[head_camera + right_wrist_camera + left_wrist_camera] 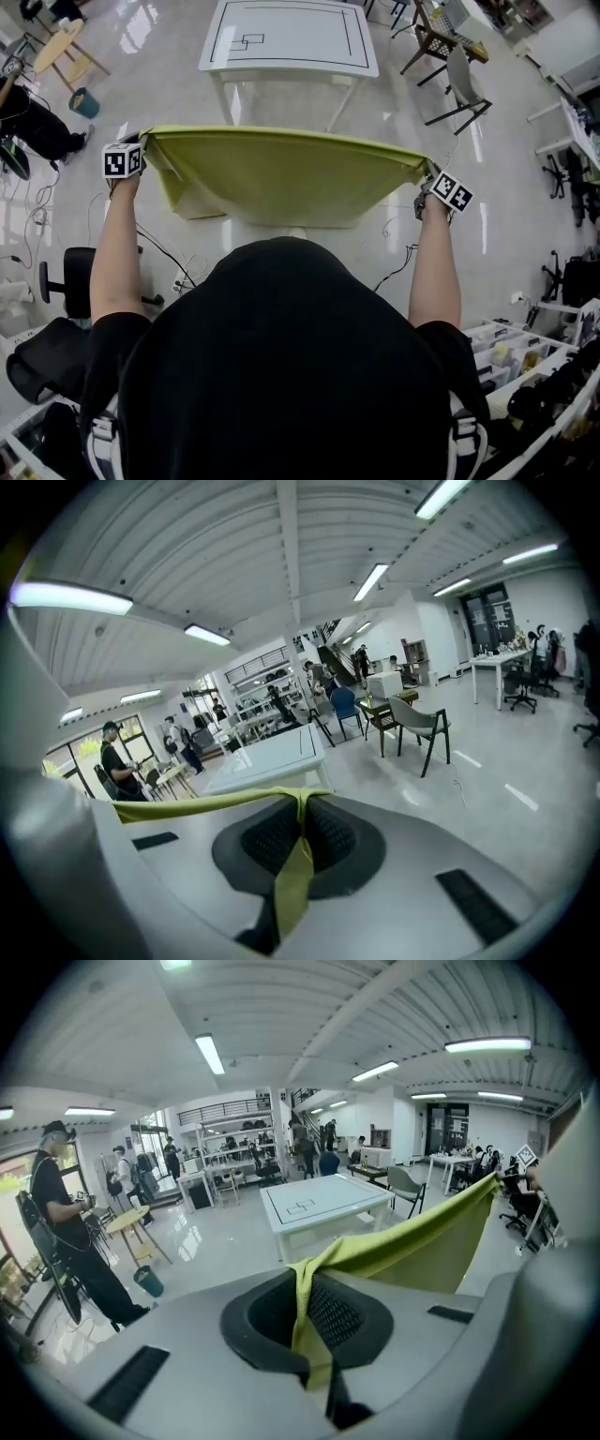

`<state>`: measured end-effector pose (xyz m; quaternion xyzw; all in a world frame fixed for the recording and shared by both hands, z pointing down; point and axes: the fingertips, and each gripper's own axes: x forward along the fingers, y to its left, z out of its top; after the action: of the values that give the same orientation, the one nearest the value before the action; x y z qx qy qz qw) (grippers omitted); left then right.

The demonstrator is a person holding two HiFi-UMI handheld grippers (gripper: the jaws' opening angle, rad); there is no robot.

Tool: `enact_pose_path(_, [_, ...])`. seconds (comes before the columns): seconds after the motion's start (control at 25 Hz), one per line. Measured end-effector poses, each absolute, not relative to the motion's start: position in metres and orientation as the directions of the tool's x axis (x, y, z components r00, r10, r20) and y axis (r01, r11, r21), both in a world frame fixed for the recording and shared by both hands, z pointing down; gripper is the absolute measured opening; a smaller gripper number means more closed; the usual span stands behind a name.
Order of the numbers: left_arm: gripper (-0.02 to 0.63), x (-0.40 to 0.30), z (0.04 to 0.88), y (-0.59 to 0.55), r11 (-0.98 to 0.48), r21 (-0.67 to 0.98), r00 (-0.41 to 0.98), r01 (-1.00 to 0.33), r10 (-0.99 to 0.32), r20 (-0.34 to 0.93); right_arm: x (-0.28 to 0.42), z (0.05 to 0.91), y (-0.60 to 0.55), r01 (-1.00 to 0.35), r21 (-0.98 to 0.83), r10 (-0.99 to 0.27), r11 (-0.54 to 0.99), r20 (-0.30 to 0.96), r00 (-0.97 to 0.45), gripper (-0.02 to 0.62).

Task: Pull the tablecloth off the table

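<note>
Left claw [303, 1277] clamped on cloth [281, 173] corner, thin yellow-green weave pinched between ribbed black pads. Right claw [300, 810] same, opposite corner. Cloth taut between claws, sagging below. Beyond: white rectangular table [291, 58], black-lined top.

A teal bin [83, 102] stands beside a small round wooden table [58, 45], a grey chair [461, 82] well apart.

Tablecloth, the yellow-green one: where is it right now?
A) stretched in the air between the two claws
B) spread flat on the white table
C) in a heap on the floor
A: the tablecloth hangs stretched between the left claw and the right claw, each shut on a corner, off the white table.
</note>
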<state>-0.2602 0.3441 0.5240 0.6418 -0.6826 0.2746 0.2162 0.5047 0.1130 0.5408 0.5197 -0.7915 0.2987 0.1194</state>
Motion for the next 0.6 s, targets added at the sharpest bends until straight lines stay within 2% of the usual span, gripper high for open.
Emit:
enact_pose_path(0.12, [0.025, -0.261, 0.495, 0.336, 0.053, -0.099, -0.102, -0.994, -0.796, 0.597, 0.501, 0.51, 0.107, -0.871, -0.405, -0.776, 0.279, 0.439, -0.453, 0.02])
enact_pose_path(0.6, [0.025, -0.267, 0.389, 0.31, 0.099, -0.146, -0.152, -0.984, -0.896, 0.417, 0.496, 0.392, 0.088, -0.863, -0.362, -0.85, 0.352, 0.263, -0.456, 0.02])
